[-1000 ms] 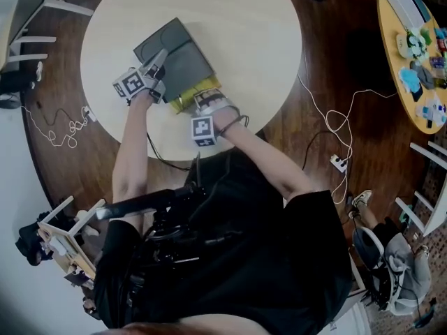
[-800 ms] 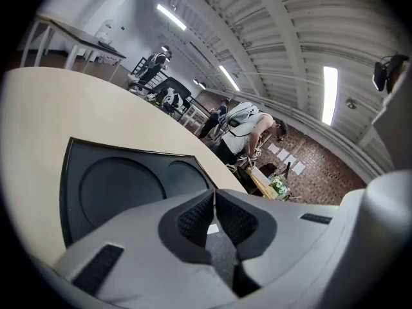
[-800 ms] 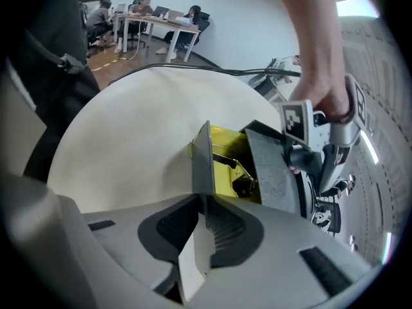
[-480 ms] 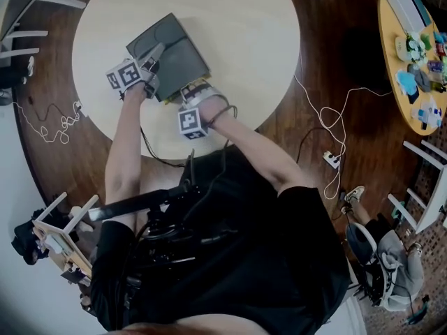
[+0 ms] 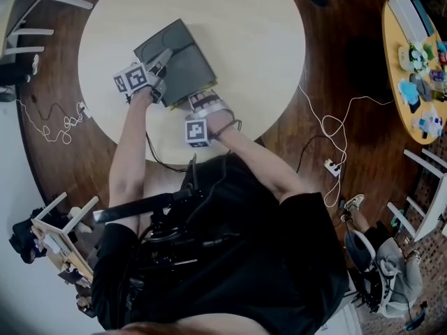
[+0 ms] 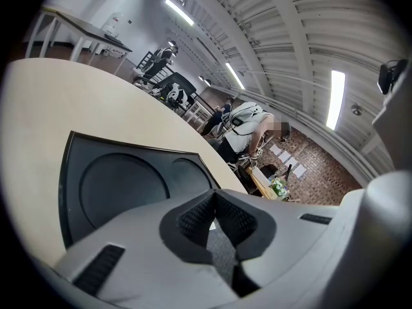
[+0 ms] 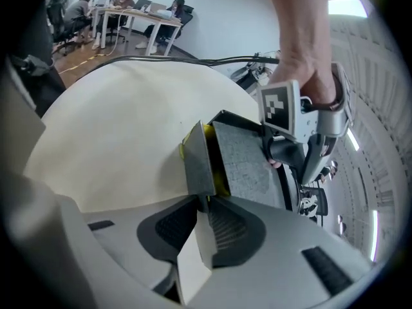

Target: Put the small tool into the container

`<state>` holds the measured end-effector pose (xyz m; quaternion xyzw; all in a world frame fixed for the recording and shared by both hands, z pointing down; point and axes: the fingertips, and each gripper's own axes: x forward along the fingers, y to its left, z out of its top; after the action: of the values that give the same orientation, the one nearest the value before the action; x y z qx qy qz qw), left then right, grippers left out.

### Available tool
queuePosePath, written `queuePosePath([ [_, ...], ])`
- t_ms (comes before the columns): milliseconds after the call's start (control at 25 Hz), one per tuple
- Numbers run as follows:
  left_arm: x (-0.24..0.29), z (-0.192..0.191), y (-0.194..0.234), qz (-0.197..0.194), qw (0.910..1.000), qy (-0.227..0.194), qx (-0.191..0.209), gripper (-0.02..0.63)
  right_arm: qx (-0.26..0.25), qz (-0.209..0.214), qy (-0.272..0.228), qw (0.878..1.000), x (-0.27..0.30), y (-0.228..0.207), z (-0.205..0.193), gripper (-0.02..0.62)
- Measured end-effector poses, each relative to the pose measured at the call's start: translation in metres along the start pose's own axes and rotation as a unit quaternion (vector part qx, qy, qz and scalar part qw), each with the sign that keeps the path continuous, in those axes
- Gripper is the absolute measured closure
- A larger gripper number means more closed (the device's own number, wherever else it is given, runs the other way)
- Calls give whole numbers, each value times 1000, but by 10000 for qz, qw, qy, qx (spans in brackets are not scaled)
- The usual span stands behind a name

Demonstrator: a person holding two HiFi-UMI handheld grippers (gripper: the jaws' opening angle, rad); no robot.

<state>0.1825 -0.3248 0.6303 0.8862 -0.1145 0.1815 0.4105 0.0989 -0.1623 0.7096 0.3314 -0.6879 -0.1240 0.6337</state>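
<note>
A dark grey box lies on the round beige table. My left gripper is at the box's left side, shut on a grey textured panel, with a black moulded tray just ahead of it. My right gripper is at the box's near corner, shut on an upright grey flap. Its jaws have just closed in on this flap and eased a little. Something yellow shows behind the flap; I cannot tell what it is. The left gripper is in the right gripper view, beyond the grey lid.
The box sits near the table's front edge, with bare tabletop beyond it. White cables and a power strip lie on the wooden floor. A yellow side table with small items stands far right. People sit at distant desks.
The right gripper has shifted slightly along the box's near corner, and less of the yellow shows in the head view. The left gripper stays on the box.
</note>
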Motion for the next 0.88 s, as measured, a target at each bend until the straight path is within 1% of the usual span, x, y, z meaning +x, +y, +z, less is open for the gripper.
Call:
queuePosePath([
  [120,2,-1,-1,-8,10000,-5,-9,612,118,-169,-26,9998,-1,0,-3,514],
  [320,3,-2,1,-5,10000,-15,9,612,231,45,-31,9997,4,4,-3,522],
  [480,9,12,8,-94,9999,-95,63,612,-38,-167,37,9998,10,-11,-8,506],
  [560,8,7,13,-102,9999,-72,32,612,-82,-97,68,9999,1,-12,-7,505],
  [600,8,5,16,-103,9999,-63,19,612,38,-12,20,10000,-5,-12,-6,505],
  [680,6,2,19,-100,9999,-67,15,612,548,72,-133,9984,-18,-15,-4,506],
  [720,3,0,19,-92,9999,-77,21,612,926,86,-222,9954,-26,-16,-5,506],
  [760,0,-3,19,-81,9999,-87,30,612,1377,113,-315,9899,-34,-16,-7,508],
  [800,-4,-7,19,-72,9999,-98,51,614,1899,171,-412,9808,-44,-15,-11,508],
  [840,-7,-10,19,-68,9999,-120,89,614,2482,250,-513,9670,-56,-15,-16,508],
  [880,-9,-11,19,-78,9997,-167,136,614,3098,321,-618,9482,-67,-13,-23,509],
])
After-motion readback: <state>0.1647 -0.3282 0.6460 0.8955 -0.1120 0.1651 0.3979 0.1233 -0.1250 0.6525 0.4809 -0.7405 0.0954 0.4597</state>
